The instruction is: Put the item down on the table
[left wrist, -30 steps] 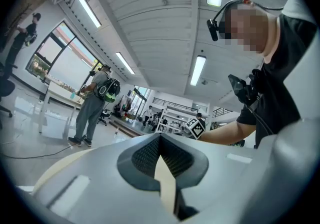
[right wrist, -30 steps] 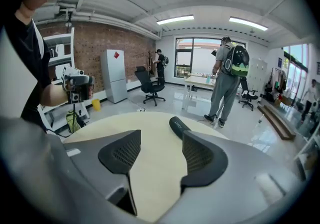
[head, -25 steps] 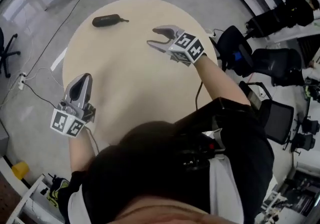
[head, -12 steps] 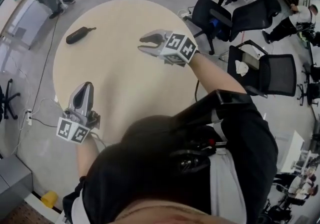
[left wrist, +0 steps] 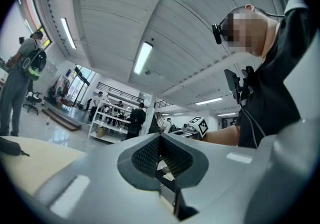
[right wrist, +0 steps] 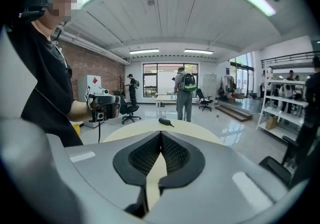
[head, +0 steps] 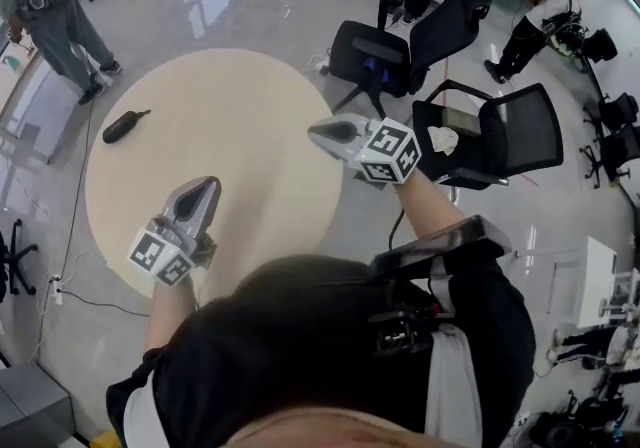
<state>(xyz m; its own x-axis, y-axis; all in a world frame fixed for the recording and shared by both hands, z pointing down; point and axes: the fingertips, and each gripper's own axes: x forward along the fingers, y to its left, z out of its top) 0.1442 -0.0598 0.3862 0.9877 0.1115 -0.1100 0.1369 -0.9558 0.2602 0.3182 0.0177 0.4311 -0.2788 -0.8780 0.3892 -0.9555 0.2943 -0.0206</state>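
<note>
1. The dark elongated item (head: 125, 125) is seen lying on the round table (head: 230, 116), apart from both grippers
2. The left gripper (head: 207, 185) is shown clenched and empty; nothing is held by the right gripper (head: 316, 131), its jaws just closed
3. The put-down is judged done; only withdrawal is called for

dark item (head: 124, 125): too small to identify | table (head: 220, 116): near rim partly hidden behind person's head (head: 300, 301)
</note>
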